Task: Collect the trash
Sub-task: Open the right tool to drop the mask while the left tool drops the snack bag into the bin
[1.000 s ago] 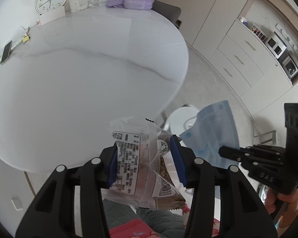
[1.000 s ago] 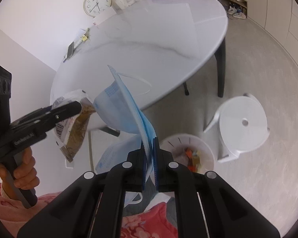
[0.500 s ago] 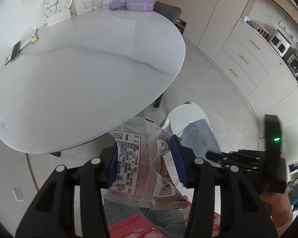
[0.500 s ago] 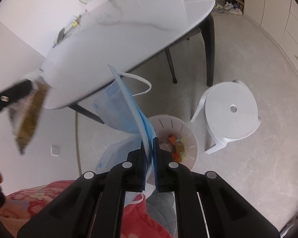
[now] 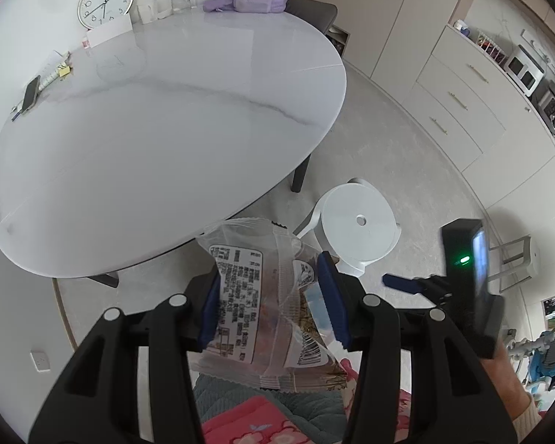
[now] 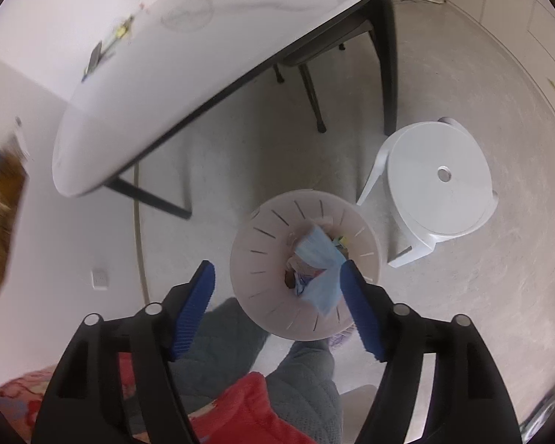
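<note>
glossy marble-look table (image 5: 159, 140), crinkly clear plastic wrapper (image 5: 255, 296), matt white plastic stool (image 6: 440, 181), soft cloth mask (image 6: 318, 255).

A white oval marble-look table (image 5: 159, 118) on dark legs fills the left, backed by a white wall with a round clock (image 5: 105, 2) at its far edge; a white plastic stool (image 5: 359, 229) stands near it on pale grey floor (image 5: 407, 148). Cream cabinets and drawers (image 5: 458, 111) line the far right; soft daylight throughout.

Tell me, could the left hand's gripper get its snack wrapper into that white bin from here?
Probably yes. The left gripper holds the wrapper, and the bin stands open-topped below; the right gripper, jaws opening, hangs over it and may need to clear.
</note>
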